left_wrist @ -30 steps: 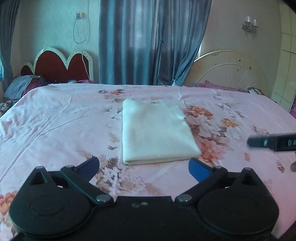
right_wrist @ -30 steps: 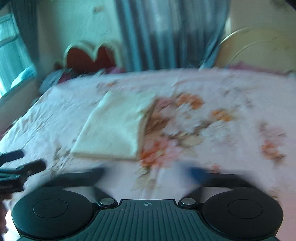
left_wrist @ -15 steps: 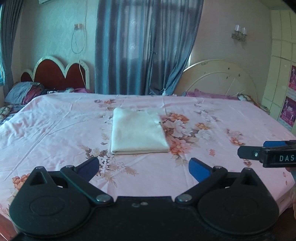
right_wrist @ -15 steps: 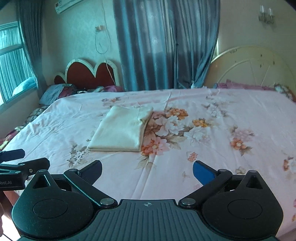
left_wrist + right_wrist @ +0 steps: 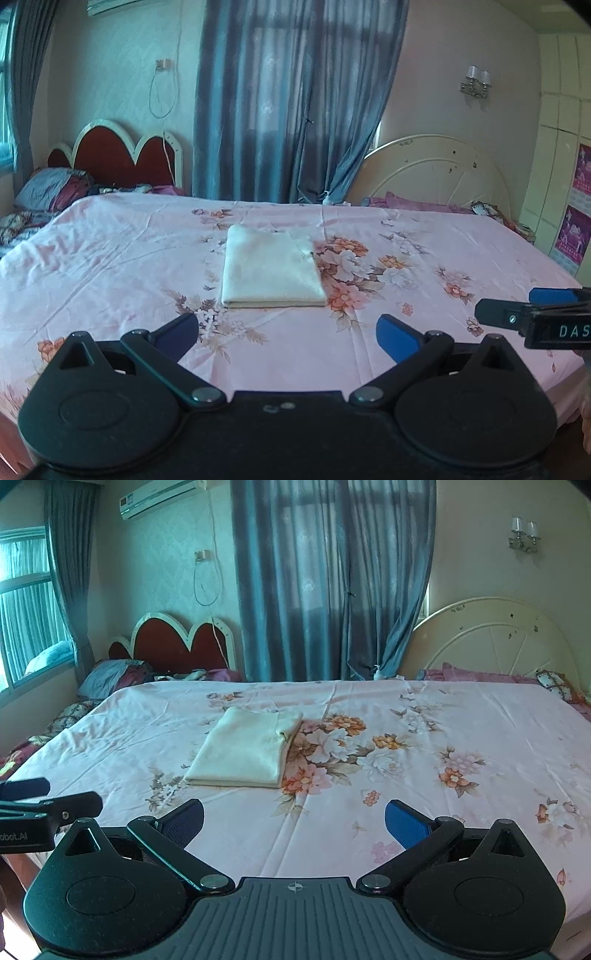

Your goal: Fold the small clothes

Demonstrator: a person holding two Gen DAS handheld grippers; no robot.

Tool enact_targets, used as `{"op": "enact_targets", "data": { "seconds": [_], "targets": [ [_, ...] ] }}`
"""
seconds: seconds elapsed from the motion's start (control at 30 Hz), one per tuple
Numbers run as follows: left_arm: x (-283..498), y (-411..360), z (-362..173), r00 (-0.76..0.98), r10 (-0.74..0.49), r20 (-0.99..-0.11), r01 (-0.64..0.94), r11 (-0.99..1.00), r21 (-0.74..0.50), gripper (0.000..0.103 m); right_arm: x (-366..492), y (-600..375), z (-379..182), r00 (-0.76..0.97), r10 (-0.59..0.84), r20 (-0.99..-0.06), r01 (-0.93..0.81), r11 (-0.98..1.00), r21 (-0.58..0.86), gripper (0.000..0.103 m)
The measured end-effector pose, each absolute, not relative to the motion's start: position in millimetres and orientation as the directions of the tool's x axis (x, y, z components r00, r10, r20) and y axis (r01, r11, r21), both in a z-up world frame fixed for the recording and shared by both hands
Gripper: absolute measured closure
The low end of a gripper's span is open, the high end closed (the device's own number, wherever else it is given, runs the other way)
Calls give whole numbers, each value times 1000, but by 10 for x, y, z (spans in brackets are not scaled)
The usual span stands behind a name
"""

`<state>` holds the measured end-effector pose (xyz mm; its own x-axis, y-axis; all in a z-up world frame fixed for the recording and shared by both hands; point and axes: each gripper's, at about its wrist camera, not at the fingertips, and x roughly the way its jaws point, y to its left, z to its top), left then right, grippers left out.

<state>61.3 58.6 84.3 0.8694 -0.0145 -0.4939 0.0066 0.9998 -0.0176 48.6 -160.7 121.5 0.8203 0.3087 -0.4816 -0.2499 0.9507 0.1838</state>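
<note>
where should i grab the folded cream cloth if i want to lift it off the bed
Probably pinch the cloth at its near edge, coming in low from the front. That edge shows the stacked layers as a thick, straight lip on the bed, so one pinch should catch them all. Both the left gripper and right gripper are open, facing it.

Both grippers have pulled back from the bed since 1.0 s ago. In the left wrist view the folded cream cloth now looks smaller and sits farther ahead of the left gripper; more of the pink floral sheet and the room is visible. The right gripper now reaches farther in from the right edge of that view. The right wrist view, badly blurred 1.0 s ago, is now sharp; the earlier blur probably hid some detail.
</note>
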Motion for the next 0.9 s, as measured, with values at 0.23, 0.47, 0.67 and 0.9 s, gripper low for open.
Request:
{"op": "enact_targets", "data": {
  "seconds": [0.23,0.47,0.67,0.9],
  "targets": [
    [589,510,888,879,-21,-476,28,1000,7,1,476,-1643,1248,825,301,-478,-240,953,187,0],
    [609,492,890,881,-30,-472,40,999,11,1,477,-1675,1260,827,302,-475,-242,953,184,0],
    [601,501,902,883,-28,-468,39,999,13,1,479,-1639,1303,835,300,-462,-250,953,169,0],
    [619,512,898,883,-26,-469,38,999,16,1,510,-1617,1296,833,303,-463,-250,952,174,0]
  ]
}}
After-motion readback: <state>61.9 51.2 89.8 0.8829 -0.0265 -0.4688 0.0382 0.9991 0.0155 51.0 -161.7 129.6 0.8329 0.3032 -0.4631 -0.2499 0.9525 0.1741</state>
